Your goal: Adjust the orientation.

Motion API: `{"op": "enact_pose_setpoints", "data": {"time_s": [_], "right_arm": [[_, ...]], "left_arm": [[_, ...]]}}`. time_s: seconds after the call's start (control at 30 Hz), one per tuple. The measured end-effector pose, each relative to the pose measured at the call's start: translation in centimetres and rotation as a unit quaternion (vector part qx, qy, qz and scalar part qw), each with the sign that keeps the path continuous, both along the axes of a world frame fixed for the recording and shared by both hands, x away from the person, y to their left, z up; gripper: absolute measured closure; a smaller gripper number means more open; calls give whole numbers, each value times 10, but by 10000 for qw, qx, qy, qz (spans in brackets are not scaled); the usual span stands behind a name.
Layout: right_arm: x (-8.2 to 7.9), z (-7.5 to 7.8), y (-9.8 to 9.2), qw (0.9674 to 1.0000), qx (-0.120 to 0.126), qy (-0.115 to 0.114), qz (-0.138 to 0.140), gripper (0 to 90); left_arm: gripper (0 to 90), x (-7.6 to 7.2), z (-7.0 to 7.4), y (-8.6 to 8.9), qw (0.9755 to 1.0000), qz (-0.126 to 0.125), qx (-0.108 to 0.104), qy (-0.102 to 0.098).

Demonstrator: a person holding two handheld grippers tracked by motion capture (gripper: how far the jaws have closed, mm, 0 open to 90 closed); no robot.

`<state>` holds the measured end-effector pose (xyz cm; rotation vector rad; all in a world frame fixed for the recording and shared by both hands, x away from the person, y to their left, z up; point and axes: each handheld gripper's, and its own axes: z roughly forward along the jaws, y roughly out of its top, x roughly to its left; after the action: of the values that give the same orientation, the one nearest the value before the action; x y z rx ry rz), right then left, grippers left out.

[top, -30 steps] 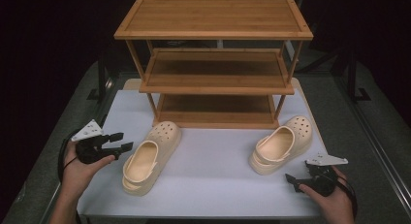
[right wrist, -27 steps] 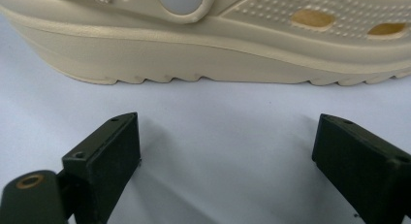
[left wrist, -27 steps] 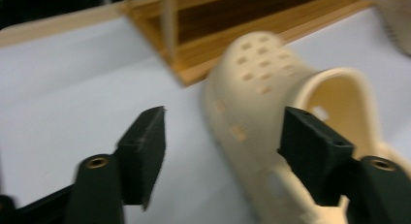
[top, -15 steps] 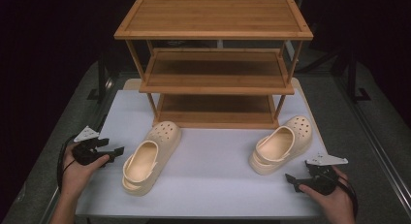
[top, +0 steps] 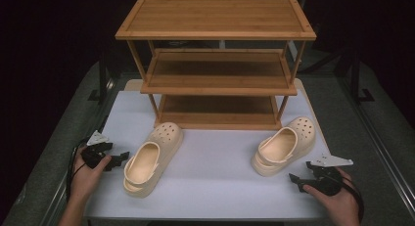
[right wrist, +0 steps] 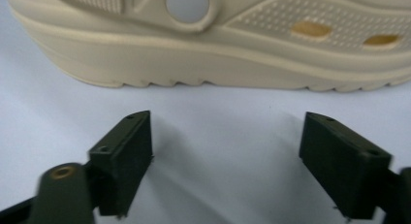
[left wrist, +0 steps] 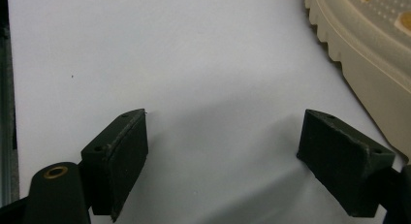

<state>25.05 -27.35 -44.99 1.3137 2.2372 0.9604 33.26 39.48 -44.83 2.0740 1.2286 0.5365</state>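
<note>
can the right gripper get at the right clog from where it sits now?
Probably yes. The right gripper is open, and only bare table lies between it and the right clog, whose side faces its jaws.

There were two beige clogs on the white surface [top: 215, 167]: one clog [top: 147, 160] at the left and the other clog [top: 283, 146] at the right. Behind them stood one wooden rack [top: 215, 64], and it had three shelves. There were two hands of a person, a left hand [top: 88, 173] and a right hand [top: 337, 199], and each hand held one claw, so two claws: the left claw [top: 121, 159] and the right claw [top: 295, 181].
</note>
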Motion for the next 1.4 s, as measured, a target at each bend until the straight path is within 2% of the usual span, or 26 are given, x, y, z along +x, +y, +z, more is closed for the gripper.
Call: {"op": "enact_pose_setpoints", "data": {"time_s": [0.1,0.17,0.3,0.4,0.43,0.47,0.53,0.6,0.7,0.73,0.77,0.8,0.83,0.87,0.93,0.97,1.07,1.27,1.4], "right_arm": [[-1,6,0,9999,74,-57,-39,221],[1,16,-1,9997,219,-83,-37,225],[4,26,-4,9994,289,-164,-60,243],[13,41,-9,9988,412,-255,-117,289],[13,41,-9,9988,412,-255,-117,289],[19,48,-13,9985,437,-303,-164,334],[22,52,-16,9983,453,-322,-166,368],[32,60,-24,9974,551,-382,-247,436],[45,66,-31,9971,540,-407,-353,547],[45,66,-31,9971,540,-407,-353,547],[54,69,-35,9970,495,-431,-409,606],[54,69,-35,9970,495,-431,-409,606],[62,70,-38,9973,452,-409,-415,671],[62,70,-38,9973,452,-409,-415,671],[71,71,-41,9973,435,-392,-443,752],[79,72,-44,9970,466,-388,-479,823],[91,74,-49,9969,478,-381,-502,896],[113,71,-61,9962,461,-380,-637,900],[128,66,-67,9957,522,-291,-709,900]], "left_arm": [[150,0,0,0,10000,42,28,10],[149,1,0,0,10000,46,9,21],[150,0,0,0,10000,48,12,9],[150,1,0,3,9999,17,-107,33],[150,1,0,3,9999,17,-107,33],[150,0,1,3,9999,-8,-101,56],[150,-1,2,4,10000,-41,-33,27],[150,-1,1,6,10000,-33,5,78],[140,-1,0,6,10000,-17,-24,58],[140,-1,0,6,10000,-15,-17,54],[138,-1,0,6,10000,-16,-4,47],[138,-1,0,5,10000,-15,0,46],[136,-1,0,5,10000,-4,-6,50],[136,-1,0,6,10000,-3,-11,54],[136,-1,0,6,10000,-1,-15,57],[135,-1,0,6,10000,0,-19,57],[135,-1,0,6,10000,-7,-13,61],[135,-1,0,6,10000,-2,-16,71],[135,-1,0,6,10000,-2,-17,73]]}}
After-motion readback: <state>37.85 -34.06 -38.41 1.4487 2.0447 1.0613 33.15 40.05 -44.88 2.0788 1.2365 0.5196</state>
